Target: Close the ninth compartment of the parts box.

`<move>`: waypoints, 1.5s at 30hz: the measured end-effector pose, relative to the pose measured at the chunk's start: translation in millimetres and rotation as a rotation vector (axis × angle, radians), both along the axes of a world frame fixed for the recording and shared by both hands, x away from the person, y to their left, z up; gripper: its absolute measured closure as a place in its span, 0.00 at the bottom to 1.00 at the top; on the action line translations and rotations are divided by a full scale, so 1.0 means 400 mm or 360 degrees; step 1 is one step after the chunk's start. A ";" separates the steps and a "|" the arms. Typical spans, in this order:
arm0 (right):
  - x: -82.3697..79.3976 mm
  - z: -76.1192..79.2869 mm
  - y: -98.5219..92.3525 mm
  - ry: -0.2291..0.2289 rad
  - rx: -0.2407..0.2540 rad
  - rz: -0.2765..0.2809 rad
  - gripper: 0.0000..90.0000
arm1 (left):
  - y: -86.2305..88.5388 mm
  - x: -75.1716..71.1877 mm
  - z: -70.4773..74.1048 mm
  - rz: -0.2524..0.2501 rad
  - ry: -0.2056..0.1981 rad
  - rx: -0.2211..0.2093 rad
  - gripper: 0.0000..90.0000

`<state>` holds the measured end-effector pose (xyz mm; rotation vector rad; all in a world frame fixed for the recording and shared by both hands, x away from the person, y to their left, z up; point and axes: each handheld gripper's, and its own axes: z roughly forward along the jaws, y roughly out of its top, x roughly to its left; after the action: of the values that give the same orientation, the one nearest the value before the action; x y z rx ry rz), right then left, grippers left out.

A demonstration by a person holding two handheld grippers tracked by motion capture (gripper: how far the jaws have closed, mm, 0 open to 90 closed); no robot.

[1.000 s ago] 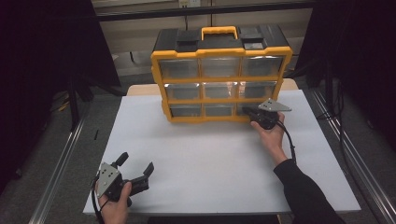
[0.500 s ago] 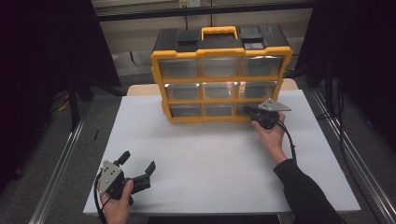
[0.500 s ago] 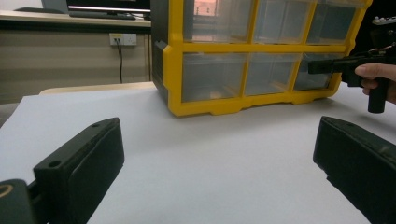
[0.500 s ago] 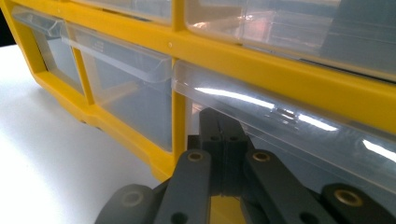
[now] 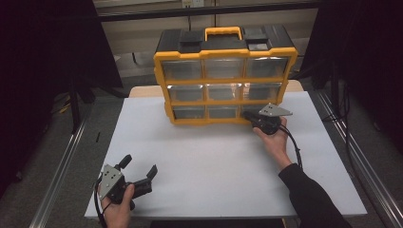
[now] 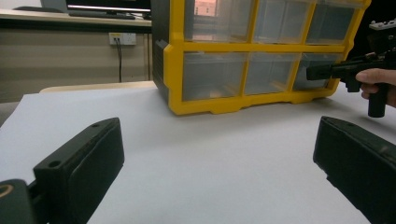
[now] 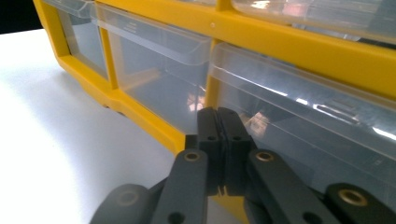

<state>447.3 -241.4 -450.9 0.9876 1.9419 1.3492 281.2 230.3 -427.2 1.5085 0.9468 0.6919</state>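
Nothing has shifted since a second ago: my right gripper point(image 7: 218, 122), jaws pressed together, stays at the bottom-right clear drawer point(image 7: 299, 126) of the yellow organizer point(image 5: 223, 73) at the table's point(image 5: 214, 161) far edge; my left gripper point(image 5: 139, 172) rests wide apart.

Organizer point(image 5: 225, 88): glossy yellow plastic frame, matt black plastic top. Drawers point(image 7: 299, 126): clear smooth plastic, shiny with reflections. Table point(image 5: 223, 161): white, matt, smooth sheet. Right gripper point(image 7: 217, 122): matt black plastic pads, brass-coloured rivets on dark arms. Left gripper point(image 6: 210, 154): matt black pads; grey metal plate.
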 end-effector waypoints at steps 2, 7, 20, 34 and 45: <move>-0.006 -0.001 0.000 0.0006 0.0031 -0.0007 0.89 | 0.002 -0.003 0.001 -0.0001 -0.0004 0.0001 0.02; -0.017 0.003 -0.003 0.0037 0.0081 -0.0036 0.64 | 0.004 -0.009 0.002 0.0009 -0.0002 0.0007 0.02; -0.075 0.028 -0.006 0.0032 0.0142 -0.0156 0.16 | 0.004 -0.009 0.001 0.0017 -0.0001 0.0007 0.02; -0.139 0.043 -0.020 -0.0017 0.0168 -0.0213 0.04 | 0.007 -0.009 0.001 0.0023 -0.0001 0.0013 0.02; -0.190 0.055 -0.031 -0.0038 0.0198 -0.0250 0.01 | 0.005 -0.009 0.000 0.0024 0.0008 0.0016 0.02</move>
<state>371.2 -253.7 -428.9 1.1519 1.7408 1.3979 277.6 232.2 -427.1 1.5137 0.9605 0.7049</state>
